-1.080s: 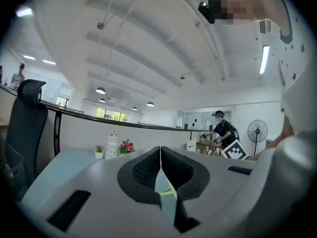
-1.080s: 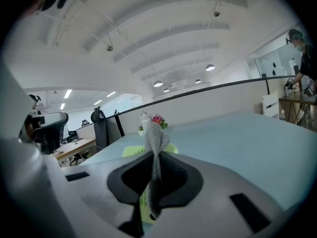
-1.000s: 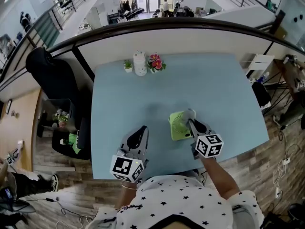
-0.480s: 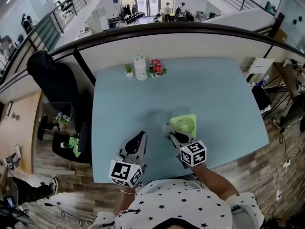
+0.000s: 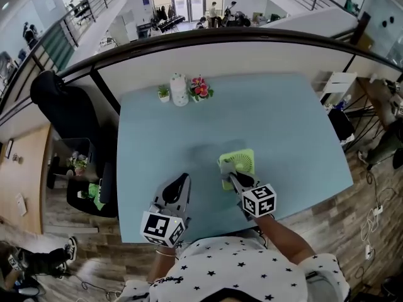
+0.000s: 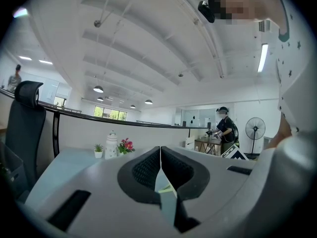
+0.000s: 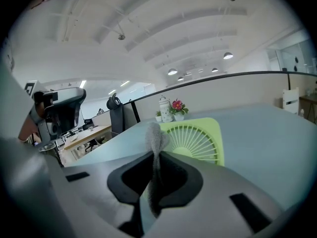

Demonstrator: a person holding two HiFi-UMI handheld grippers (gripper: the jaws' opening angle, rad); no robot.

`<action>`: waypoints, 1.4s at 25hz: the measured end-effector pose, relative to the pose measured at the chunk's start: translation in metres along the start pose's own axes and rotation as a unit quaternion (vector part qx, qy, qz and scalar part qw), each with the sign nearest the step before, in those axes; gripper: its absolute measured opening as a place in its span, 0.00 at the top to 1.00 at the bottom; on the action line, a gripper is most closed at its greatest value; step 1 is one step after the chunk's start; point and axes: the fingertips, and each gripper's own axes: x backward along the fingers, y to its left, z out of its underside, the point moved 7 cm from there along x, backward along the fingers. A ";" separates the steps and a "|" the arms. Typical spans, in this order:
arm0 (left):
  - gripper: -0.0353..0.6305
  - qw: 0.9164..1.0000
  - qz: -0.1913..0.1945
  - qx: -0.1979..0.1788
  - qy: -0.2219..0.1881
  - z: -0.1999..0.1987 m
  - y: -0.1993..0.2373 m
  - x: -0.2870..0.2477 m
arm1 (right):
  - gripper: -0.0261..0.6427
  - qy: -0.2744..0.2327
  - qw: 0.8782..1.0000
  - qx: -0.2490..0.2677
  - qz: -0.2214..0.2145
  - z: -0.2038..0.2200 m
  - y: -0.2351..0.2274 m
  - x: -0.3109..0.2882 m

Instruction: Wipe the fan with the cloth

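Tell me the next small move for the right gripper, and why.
Probably sweep the cloth rightward across the grille of the fan. The right gripper is shut on the cloth, whose tip stands at the grille's left edge in its view; the rest lies to the right.

Cloth [image 7: 154, 139] fuzzy and soft — fan [image 7: 198, 142] smooth plastic — table [image 5: 277, 118] matt, smooth.

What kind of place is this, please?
Probably an open-plan office on an upper floor: a black office chair stands beside the blue table, a curved railing runs behind it, and more desks stand nearby.
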 end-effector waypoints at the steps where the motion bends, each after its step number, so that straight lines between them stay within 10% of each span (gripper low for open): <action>1: 0.90 1.000 0.002 0.000 0.001 0.000 -0.001 -0.001 | 0.92 -0.001 1.000 -0.003 0.005 0.001 -0.004 0.002; 21: 0.90 1.000 0.012 0.001 0.005 0.003 -0.011 -0.013 | 0.92 0.000 0.994 -0.034 0.101 0.016 -0.078 0.037; 35: 0.90 1.000 0.016 0.003 0.000 0.004 -0.009 -0.010 | 0.92 -0.025 0.999 -0.011 0.017 0.003 -0.017 0.029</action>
